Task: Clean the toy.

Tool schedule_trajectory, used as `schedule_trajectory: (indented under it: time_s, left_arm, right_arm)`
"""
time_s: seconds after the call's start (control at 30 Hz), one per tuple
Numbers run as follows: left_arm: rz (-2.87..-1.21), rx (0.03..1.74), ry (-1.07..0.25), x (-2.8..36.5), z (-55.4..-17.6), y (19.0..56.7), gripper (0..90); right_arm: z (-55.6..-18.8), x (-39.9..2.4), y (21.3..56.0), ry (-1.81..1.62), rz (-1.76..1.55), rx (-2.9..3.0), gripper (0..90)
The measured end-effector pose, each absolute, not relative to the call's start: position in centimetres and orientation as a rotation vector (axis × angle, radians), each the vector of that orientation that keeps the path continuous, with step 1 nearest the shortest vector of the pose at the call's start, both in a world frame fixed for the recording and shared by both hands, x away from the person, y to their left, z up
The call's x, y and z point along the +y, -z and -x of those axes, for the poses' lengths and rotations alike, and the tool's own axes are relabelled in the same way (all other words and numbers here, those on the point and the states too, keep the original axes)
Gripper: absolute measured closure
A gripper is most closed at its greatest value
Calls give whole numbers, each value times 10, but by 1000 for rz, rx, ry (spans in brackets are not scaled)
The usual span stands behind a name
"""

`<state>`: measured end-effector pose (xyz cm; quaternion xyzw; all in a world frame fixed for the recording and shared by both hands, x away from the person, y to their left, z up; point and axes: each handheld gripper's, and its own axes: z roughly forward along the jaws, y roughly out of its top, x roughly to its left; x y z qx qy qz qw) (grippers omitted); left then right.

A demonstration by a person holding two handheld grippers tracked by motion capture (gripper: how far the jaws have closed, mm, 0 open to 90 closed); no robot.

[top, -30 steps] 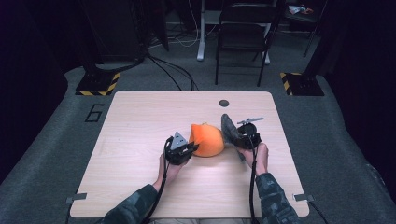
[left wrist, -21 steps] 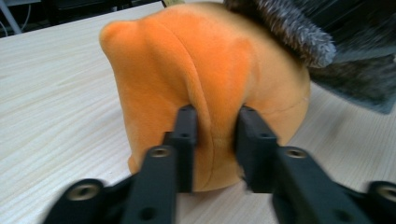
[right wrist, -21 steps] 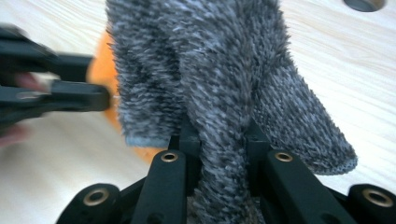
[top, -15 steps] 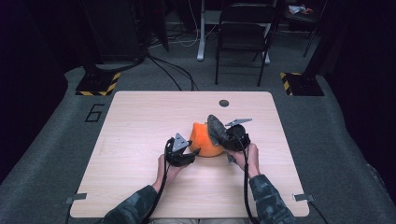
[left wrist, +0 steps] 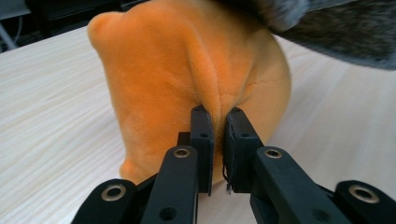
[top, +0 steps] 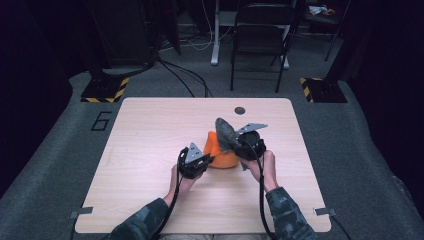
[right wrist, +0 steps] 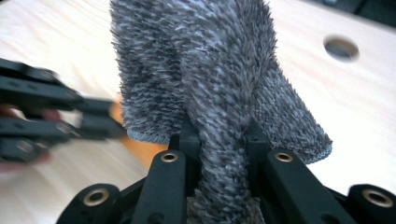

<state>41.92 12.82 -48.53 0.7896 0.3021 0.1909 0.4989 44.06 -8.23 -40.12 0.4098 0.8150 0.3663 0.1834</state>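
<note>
An orange plush piece (top: 220, 154) rests on the wooden table (top: 150, 130) near its middle. My left gripper (top: 207, 160) sits at its near-left side. Its jaws have just been closing and are now shut on a fold of the orange plush (left wrist: 177, 60), as the left gripper view (left wrist: 218, 122) shows. My right gripper (top: 239, 143) is shut on a grey fuzzy cloth (top: 225, 133) and holds it raised over the plush's right side. In the right gripper view the grey cloth (right wrist: 205, 60) stands up between the jaws (right wrist: 223, 136), with my left gripper (right wrist: 93, 119) blurred at the left.
A round cable hole (top: 240, 110) lies near the table's far edge. Behind the table stand a black chair (top: 262, 35) and two striped floor bases (top: 105, 90) (top: 320, 87). Bare tabletop stretches to the left and along the near edge.
My right gripper has carried the grey cloth up and to the left, from beside the orange plush to over it. My left hand has stayed where it was.
</note>
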Motion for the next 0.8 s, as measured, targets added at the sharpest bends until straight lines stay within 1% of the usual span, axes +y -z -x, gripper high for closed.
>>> schedule_trajectory:
  time_s: [0.07,0.23,0.33,0.5,0.6,0.8]
  left_arm:
    - [-1935,716,-437,126,-415,485,835]
    - [-1927,749,-415,126,-419,491,833]
    - [-1931,743,-430,127,-422,492,831]
    - [-1927,768,-411,131,-426,494,829]
    - [-1927,774,-407,132,-428,495,826]
    - [-1924,784,-399,134,-430,497,824]
  right_arm:
    - [-436,-64,403,-961,-1091,2317,754]
    - [-442,-61,417,-880,-1074,2319,755]
    - [-444,-62,420,-855,-1074,2311,755]
    - [-448,-72,424,-847,-1130,2308,755]
    - [-456,-90,431,-866,-1225,2323,755]
    - [-463,-106,440,-877,-1305,2335,755]
